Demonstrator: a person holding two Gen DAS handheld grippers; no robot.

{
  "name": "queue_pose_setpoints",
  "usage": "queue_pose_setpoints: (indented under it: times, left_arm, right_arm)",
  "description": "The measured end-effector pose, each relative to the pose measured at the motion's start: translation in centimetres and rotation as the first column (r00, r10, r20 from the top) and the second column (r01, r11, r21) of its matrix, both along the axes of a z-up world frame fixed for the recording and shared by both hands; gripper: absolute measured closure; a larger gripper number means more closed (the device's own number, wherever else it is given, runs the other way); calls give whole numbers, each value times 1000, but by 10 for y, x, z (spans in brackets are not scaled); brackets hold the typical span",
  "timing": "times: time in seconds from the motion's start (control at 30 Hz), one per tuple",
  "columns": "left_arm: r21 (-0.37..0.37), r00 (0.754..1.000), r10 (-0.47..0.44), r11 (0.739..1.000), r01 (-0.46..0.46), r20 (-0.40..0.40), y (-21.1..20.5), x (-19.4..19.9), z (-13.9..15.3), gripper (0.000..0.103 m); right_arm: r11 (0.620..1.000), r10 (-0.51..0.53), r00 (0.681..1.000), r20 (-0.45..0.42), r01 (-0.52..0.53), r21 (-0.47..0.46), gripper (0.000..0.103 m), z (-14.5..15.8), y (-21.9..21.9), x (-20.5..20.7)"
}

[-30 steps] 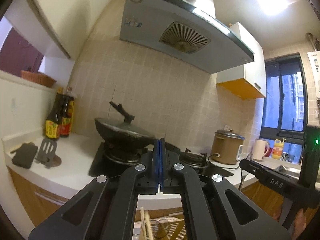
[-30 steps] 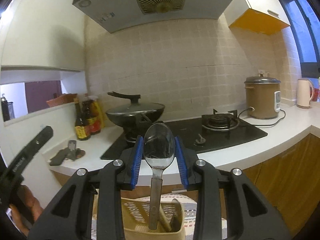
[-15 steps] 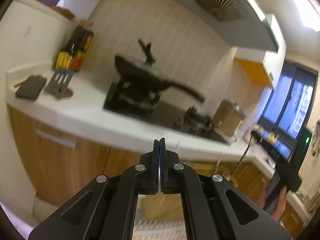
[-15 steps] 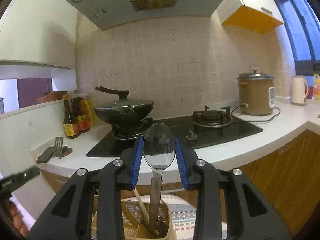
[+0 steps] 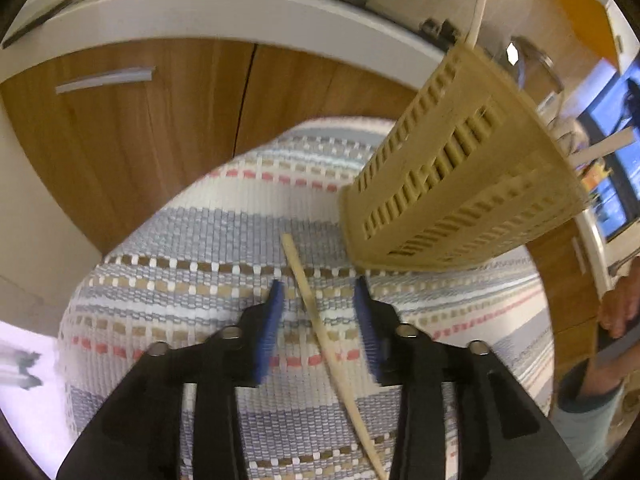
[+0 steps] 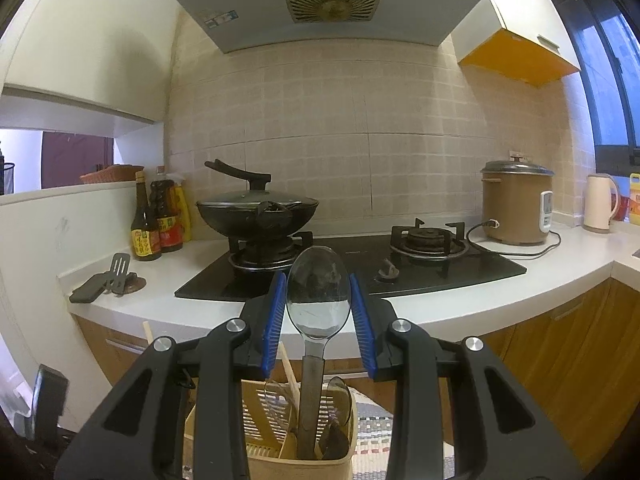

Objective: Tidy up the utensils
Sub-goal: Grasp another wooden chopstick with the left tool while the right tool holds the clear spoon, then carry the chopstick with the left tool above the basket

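Our left gripper (image 5: 319,300) points steeply downward, its two blue-padded fingers (image 5: 271,328) spread wide apart with nothing between the pads in contact. Our right gripper (image 6: 319,304) is held level, facing forward, its blue pads (image 6: 362,324) parted about as far, standing just beside whatever sits between them. At the far right of the left wrist view our right hand (image 5: 618,308) shows.

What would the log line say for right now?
left gripper: open over chopstick | right gripper: around spoon in holder
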State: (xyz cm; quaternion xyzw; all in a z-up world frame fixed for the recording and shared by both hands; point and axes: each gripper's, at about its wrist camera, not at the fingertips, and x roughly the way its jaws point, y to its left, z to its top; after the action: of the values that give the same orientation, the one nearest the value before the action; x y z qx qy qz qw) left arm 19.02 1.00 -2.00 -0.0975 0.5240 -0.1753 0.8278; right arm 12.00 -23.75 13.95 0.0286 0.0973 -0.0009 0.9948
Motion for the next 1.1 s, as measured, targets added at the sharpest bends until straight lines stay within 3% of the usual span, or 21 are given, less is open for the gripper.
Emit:
queue_pose_setpoints:
  times: [0.1, 0.27, 0.37, 0.43, 0.53, 0.63, 0.7, 0.77, 0.87, 0.93, 0.97, 1.1]
  left_arm:
    - [25, 999, 18, 1000, -17, -36, -5, 6, -7, 65]
    - [170, 999, -4, 985, 10, -33, -27, 10, -7, 65]
    - [261, 1000, 0, 965, 4, -12, -32, 12, -8, 96]
    - [274, 1000, 4, 962, -3, -1, -30, 12, -9, 99]
    - [227, 1000, 26, 973, -28, 15, -22, 11, -9, 100]
    - [75, 995, 69, 994, -74, 67, 0, -1, 2, 100]
    - [-20, 981, 102, 995, -100, 165, 13, -11, 25, 100]
    - [-122, 946, 145, 986, -114, 291, 21, -18, 57, 100]
    - [-233, 799, 245, 963, -135, 550, 36, -42, 121, 100]
    - [-308, 695, 285, 947, -95, 660, 40, -54, 151, 100]
    - [-343, 643, 307, 936, -72, 702, 40, -58, 164, 100]
    - [-444, 485, 409, 895, -47, 773, 34, -58, 187, 100]
  right_arm:
    - [1000, 3, 1000, -18, -3, 10, 74, -4, -2, 1]
    - [1000, 5, 1000, -31, -5, 16, 74, -6, -6, 1]
    - [1000, 12, 1000, -27, -12, 10, 74, -4, -6, -1]
    - [1000, 15, 1000, -25, -15, 8, 73, -4, -5, -2]
    - [1000, 19, 999, -30, -19, 9, 73, -5, -3, -2]
    - [1000, 12, 1000, -26, -11, 7, 73, -5, -3, -4]
    - [1000, 5, 1000, -13, -5, 8, 73, -4, -4, -6]
    - [1000, -8, 1000, 8, 8, 8, 74, -1, -4, -8]
    - [1000, -19, 999, 32, 19, 15, 74, 4, -4, -10]
    - [1000, -24, 999, 45, 23, 17, 74, 6, -3, -10]
    - [1000, -26, 998, 52, 25, 17, 74, 6, -2, -10]
    - [1000, -28, 997, 69, 28, 4, 74, 5, 2, -9]
